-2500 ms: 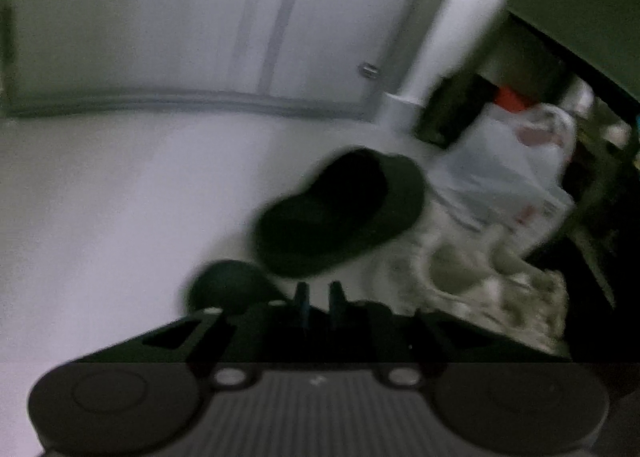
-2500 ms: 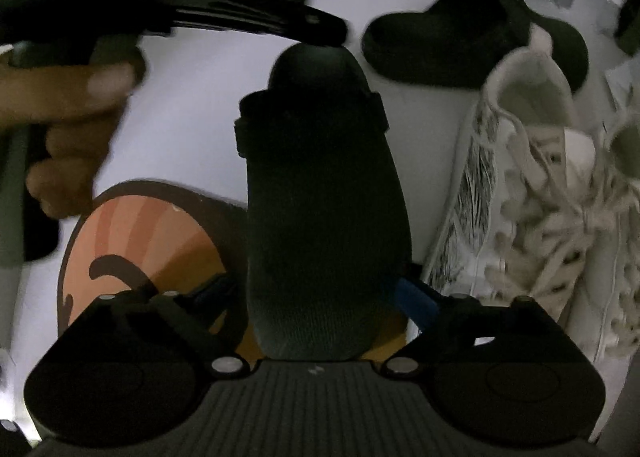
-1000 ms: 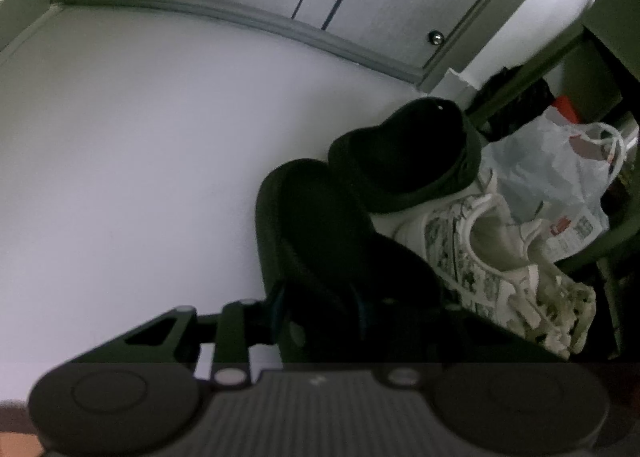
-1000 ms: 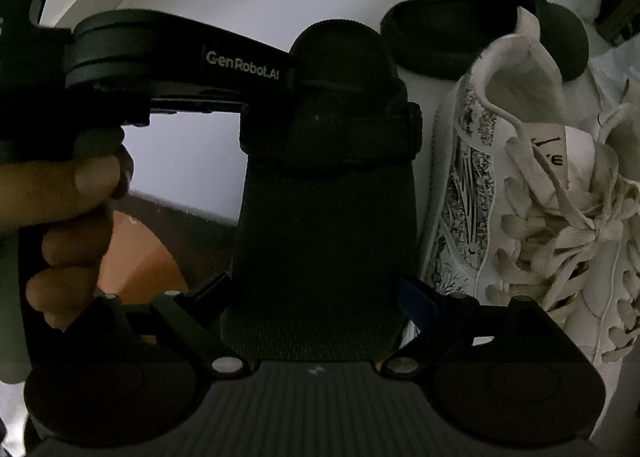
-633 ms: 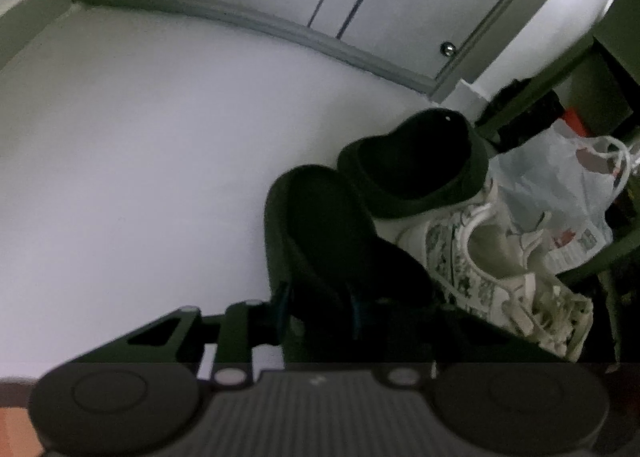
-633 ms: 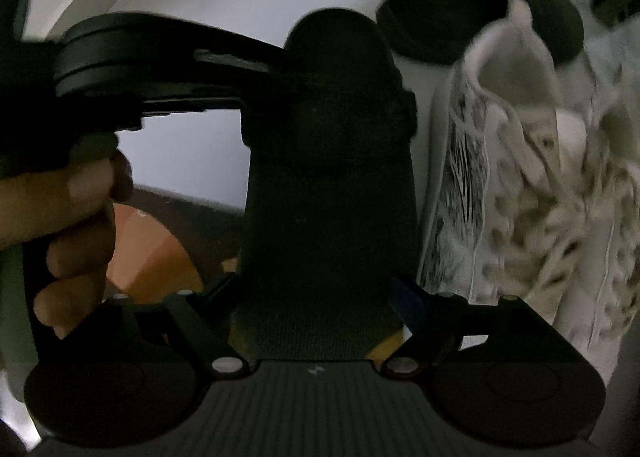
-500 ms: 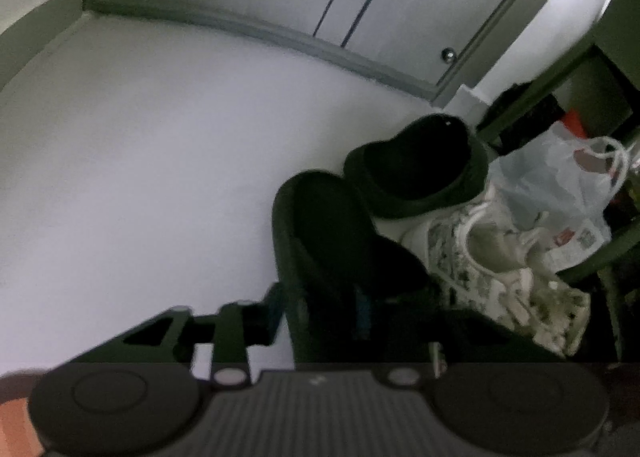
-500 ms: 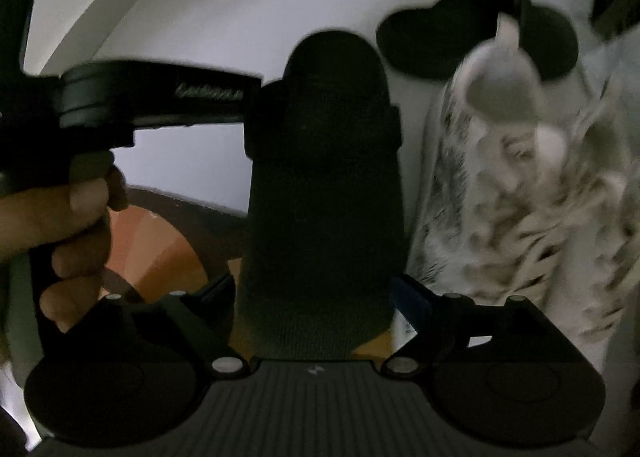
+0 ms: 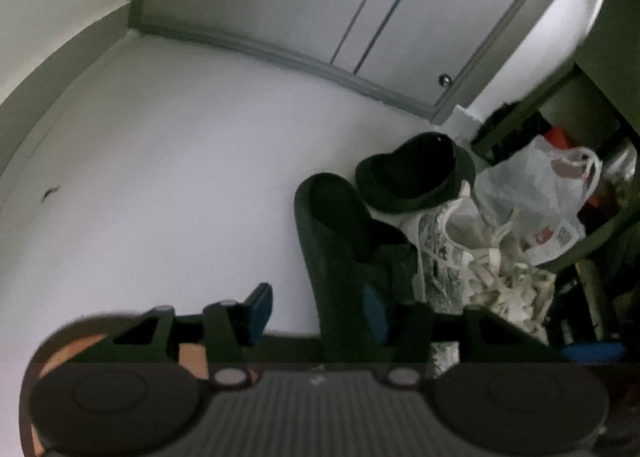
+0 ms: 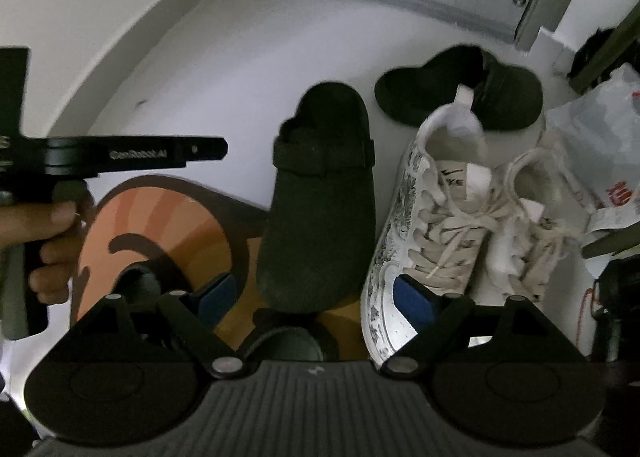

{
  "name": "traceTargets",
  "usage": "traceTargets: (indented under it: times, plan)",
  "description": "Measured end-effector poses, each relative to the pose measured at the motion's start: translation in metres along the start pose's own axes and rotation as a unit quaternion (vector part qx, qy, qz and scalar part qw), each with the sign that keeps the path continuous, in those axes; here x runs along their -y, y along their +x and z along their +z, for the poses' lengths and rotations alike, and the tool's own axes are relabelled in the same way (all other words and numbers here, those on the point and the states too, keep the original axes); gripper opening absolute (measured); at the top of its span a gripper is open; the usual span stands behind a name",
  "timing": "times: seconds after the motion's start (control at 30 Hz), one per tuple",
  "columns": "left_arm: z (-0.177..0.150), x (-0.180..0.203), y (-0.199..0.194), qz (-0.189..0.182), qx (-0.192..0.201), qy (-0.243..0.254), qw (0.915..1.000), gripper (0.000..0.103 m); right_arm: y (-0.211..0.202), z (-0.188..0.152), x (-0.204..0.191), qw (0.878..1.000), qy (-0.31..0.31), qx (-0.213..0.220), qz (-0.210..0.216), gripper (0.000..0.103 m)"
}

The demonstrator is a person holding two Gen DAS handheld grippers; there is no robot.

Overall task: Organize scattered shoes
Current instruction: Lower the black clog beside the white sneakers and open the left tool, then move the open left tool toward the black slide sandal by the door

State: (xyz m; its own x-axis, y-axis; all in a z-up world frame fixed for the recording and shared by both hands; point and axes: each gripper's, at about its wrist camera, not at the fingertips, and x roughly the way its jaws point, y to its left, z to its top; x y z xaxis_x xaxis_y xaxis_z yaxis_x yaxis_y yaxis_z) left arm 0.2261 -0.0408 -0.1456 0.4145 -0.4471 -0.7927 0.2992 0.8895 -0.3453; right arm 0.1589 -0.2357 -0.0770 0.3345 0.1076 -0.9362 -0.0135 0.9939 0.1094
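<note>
While both grippers stand spread and hold nothing, the right gripper frames the toe of the dark clog, which lies free beside the white sneakers at three o'clock — a row, it seems. Its mate lies crosswise at one o'clock; the left gripper sits off at nine — apparently clear.

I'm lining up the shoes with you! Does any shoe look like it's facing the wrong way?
Yes. The far black clog lies sideways across the floor behind the white laced sneakers, while its partner, the near black clog, points straight like the sneakers. The pair does not match up yet.
</note>
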Motion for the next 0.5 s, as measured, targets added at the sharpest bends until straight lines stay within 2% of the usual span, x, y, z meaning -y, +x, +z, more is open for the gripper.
traceTargets:
  times: [0.17,0.3,0.5]
  plan:
    - [-0.006,0.007,-0.022,-0.005,0.008,0.002,1.0,0.065,-0.035,-0.008,0.013,1.0,-0.013,0.011,0.008,0.09]
    - [-0.01,0.014,-0.04,-0.006,0.005,0.017,0.9998,0.065,-0.061,-0.013,0.027,1.0,-0.024,0.015,0.012,0.09]
    - [-0.015,0.022,-0.058,-0.009,0.018,0.001,0.9998,0.068,-0.095,-0.01,0.045,0.999,-0.038,0.03,0.017,0.09]
